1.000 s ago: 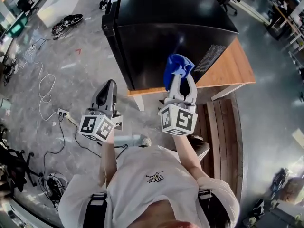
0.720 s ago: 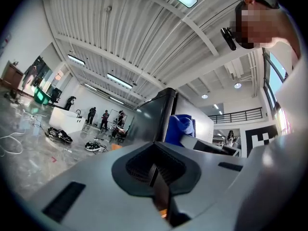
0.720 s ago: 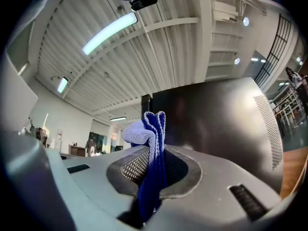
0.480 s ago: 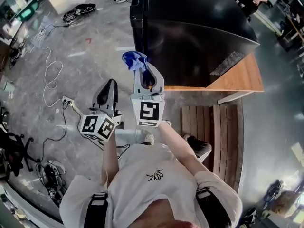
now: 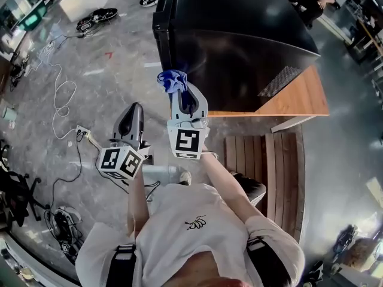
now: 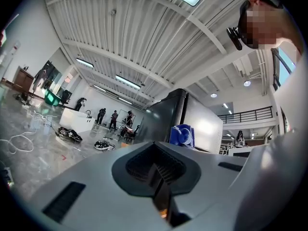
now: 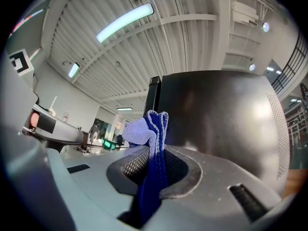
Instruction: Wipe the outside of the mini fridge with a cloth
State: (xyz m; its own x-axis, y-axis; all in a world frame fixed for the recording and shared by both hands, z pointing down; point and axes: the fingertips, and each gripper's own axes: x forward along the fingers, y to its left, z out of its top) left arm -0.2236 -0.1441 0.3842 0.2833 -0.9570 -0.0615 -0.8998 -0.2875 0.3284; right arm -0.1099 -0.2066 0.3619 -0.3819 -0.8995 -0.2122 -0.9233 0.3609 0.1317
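**Blue cloth pinched at the fridge's front corner**

The right hand-held gripper (image 5: 182,94) is clenched on a blue microfibre cloth (image 5: 172,81). In the right gripper view the cloth (image 7: 153,134) runs up between the jaws of that hand-held gripper (image 7: 154,165) and bunches in a paler tuft above them.

The tuft is held up at the black mini fridge (image 5: 239,46), by the vertical front corner where the door edge meets the dark, glossy side wall (image 7: 216,114). Whether the cloth presses on the surface or sits just off it cannot be told.

The fridge stands on a low wooden counter (image 5: 299,97), and a vent grille (image 5: 278,81) shows on its side near that counter.

The left hand-held gripper (image 5: 135,109) hangs lower, to the left of the right one and clear of the fridge, over the grey floor (image 5: 108,64). In its own view the jaws of this gripper (image 6: 156,170) are pressed together with nothing between them. The fridge (image 6: 166,117) and the blue cloth (image 6: 182,134) appear beyond them.

White cables (image 5: 60,94) trail over the floor.
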